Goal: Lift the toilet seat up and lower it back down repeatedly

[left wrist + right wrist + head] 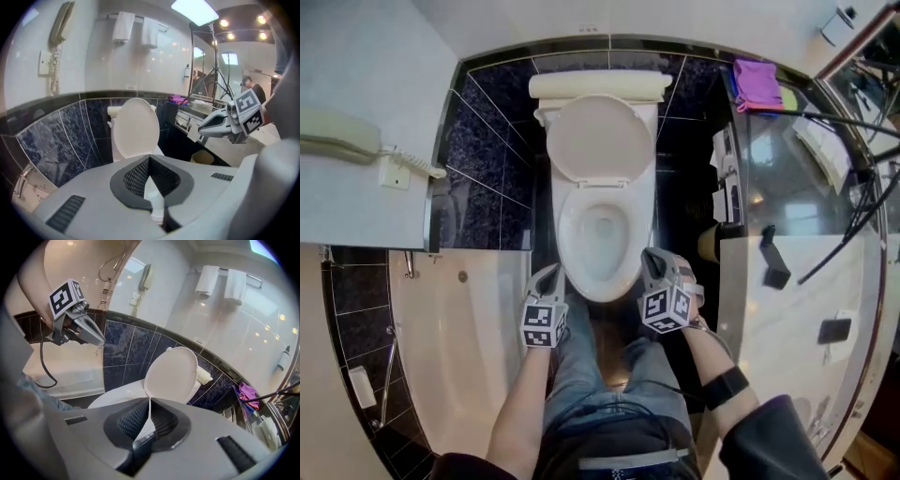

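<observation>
The white toilet [602,272] stands in the middle of the head view, its bowl uncovered. The seat and lid [600,141] stand upright against the tank, also seen as a pale oval seat [137,129] and seat [172,373] in the gripper views. My left gripper [551,273] hovers at the bowl's front left rim, jaws together on nothing. My right gripper [652,255] hovers at the front right rim, also shut and empty. Neither touches the toilet. Each gripper view shows the other tool in mid-air: right gripper [206,127], left gripper [96,339].
A bathtub [459,356] lies to the left and a wall phone [347,141] hangs above it. To the right are a sink counter [797,309], a purple cloth [757,84] and a small bin [708,244]. Towels [124,26] hang on the wall. My legs [600,375] stand before the bowl.
</observation>
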